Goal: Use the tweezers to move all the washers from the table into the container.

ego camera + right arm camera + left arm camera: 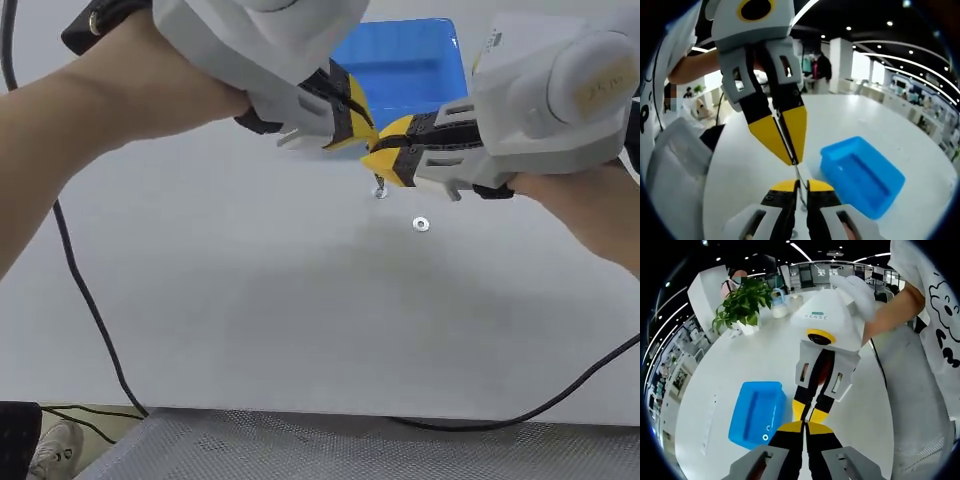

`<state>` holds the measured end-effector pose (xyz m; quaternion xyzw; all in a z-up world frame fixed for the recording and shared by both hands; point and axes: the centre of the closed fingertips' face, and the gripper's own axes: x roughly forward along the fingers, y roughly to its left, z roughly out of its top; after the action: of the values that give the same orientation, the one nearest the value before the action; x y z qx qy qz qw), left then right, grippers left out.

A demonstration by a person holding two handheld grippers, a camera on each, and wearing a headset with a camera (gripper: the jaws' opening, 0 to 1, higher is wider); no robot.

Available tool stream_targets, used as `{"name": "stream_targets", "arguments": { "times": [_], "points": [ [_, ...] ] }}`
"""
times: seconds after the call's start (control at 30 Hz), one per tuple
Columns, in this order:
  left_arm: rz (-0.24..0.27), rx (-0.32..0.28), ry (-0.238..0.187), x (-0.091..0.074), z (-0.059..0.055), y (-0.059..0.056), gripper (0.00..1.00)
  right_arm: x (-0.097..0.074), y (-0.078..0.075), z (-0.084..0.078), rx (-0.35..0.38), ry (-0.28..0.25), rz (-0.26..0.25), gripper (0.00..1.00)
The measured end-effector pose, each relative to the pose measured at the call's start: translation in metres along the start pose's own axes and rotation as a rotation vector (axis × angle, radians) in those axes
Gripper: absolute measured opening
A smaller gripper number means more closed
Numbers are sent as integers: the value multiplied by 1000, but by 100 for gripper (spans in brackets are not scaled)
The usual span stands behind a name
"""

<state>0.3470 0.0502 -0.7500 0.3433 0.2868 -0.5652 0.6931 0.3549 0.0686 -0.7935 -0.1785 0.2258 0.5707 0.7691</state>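
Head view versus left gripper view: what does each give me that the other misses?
Head view: a loose washer on the table, and the tweezers tip hanging below the meeting jaws. Left gripper view: a small white ring at the near corner of the blue container, possibly a washer, and a potted plant. Both: that container, and the right gripper nose to nose with the left gripper.

White table with blue container, one washer, black cable.
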Motion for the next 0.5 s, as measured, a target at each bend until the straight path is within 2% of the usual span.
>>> {"name": "stream_targets", "arguments": {
  "times": [0.23,0.5],
  "points": [
    [8,18,9,-1,0,0,0,0,1,2,-6,7,-5,3],
    [4,0,13,-2,-1,1,0,1,4,3,5,11,9,3]
  ]
}}
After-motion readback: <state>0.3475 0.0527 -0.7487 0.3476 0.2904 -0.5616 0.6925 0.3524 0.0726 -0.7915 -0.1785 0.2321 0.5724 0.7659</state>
